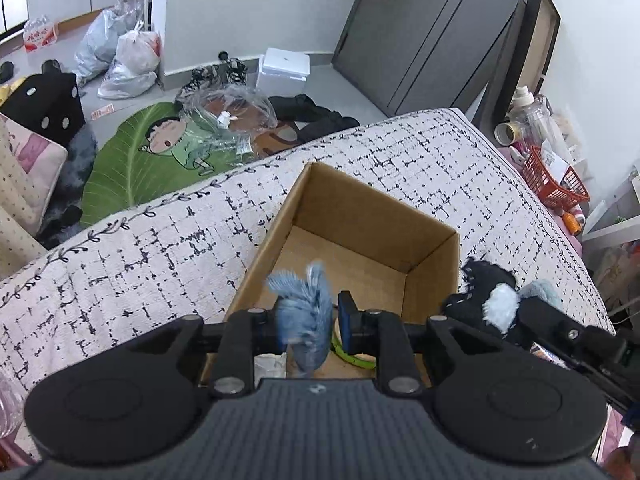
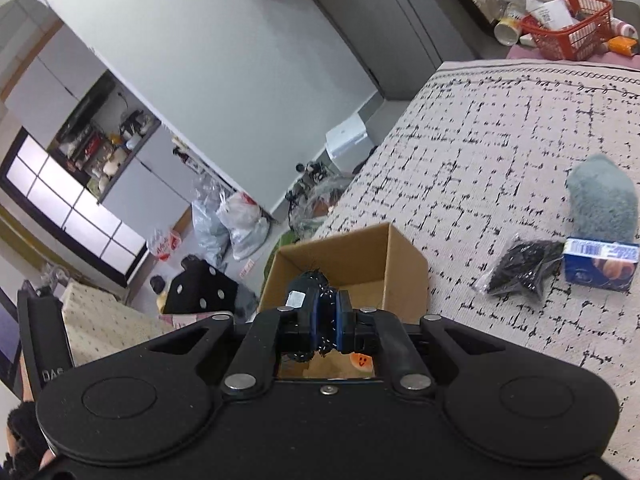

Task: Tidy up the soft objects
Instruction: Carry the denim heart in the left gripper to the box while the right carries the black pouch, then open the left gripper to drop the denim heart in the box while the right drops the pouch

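Observation:
In the left wrist view my left gripper (image 1: 312, 318) hangs over an open cardboard box (image 1: 276, 240) on the bed. A blurred blue fluffy thing (image 1: 306, 312) is between its jaws, against the left finger, with a gap to the right pad (image 1: 345, 316). The right gripper (image 2: 328, 316) is shut on a black fuzzy thing (image 2: 310, 280) above the same box (image 2: 400, 268). That black thing (image 1: 476, 292) shows a pale blue tuft in the left wrist view. A green ring (image 1: 354, 356) and an orange smiley piece (image 2: 360, 360) lie in the box.
On the patterned bed cover (image 2: 500, 152) lie a teal plush (image 2: 602, 200), a black item in clear plastic (image 2: 516, 264) and a small blue box (image 2: 600, 264). An orange basket (image 1: 556, 180) and bottles stand beyond the bed. On the floor are a green leaf rug (image 1: 120, 168) and plastic bags (image 1: 132, 56).

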{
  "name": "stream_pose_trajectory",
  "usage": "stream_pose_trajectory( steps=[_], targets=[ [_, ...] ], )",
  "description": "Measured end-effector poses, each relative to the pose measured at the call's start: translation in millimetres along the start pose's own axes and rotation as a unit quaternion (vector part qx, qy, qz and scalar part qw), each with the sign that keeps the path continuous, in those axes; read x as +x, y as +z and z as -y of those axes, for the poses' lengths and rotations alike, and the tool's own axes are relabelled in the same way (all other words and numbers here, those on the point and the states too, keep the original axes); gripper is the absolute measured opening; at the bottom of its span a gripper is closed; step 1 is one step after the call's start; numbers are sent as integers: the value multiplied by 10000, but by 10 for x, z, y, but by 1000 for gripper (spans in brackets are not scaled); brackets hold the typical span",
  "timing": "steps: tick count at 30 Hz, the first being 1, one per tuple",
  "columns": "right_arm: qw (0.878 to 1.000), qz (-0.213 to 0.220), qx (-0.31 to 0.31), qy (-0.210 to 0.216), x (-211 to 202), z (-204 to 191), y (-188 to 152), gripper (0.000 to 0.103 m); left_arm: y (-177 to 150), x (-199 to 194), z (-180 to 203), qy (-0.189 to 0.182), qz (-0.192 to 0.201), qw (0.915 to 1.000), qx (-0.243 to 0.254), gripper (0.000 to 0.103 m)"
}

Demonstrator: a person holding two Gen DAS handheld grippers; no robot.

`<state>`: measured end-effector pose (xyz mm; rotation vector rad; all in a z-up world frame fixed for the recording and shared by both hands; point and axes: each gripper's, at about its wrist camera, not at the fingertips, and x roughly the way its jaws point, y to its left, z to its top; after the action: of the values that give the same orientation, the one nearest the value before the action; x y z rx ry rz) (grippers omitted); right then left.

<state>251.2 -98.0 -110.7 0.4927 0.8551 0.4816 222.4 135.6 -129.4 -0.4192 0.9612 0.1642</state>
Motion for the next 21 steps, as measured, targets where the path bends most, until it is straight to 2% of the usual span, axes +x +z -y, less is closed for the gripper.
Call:
stream_pose_trajectory(
  steps=[4,8,9,11,14,16,18,19,21],
  targets=[
    [9998,-190,-85,-70,89,-36,-43,9,12,34,-43,23,-29,10000,-41,39],
    [9990,-408,-123,-102,152,-47,-94,11,20,13,-82,44,20,9999,-92,43],
    [9987,-474,-138,-82,169,-52,-107,15,20,8,-87,49,16,9999,-102,45],
    [9979,-625,-145,-80,205,-61,-124,16,26,-4,-84,72,31,9999,-92,48],
    [9975,-692,-105,-132,206,-63,-143,31,18,-46,-64,150,95,9998,-57,57],
    [9976,-646,-130,-210,163,-59,-126,51,10,-76,-54,191,116,9997,-67,70],
    [9981,-515,-114,-310,91,-46,-92,66,1,-108,-19,272,143,9995,-62,78],
    [9982,-456,-103,-366,51,-40,-72,75,-7,-129,4,281,170,9995,-20,80],
    [9981,-382,-90,-468,-16,-31,-42,86,-23,-165,42,267,231,9993,93,83]
  ],
)
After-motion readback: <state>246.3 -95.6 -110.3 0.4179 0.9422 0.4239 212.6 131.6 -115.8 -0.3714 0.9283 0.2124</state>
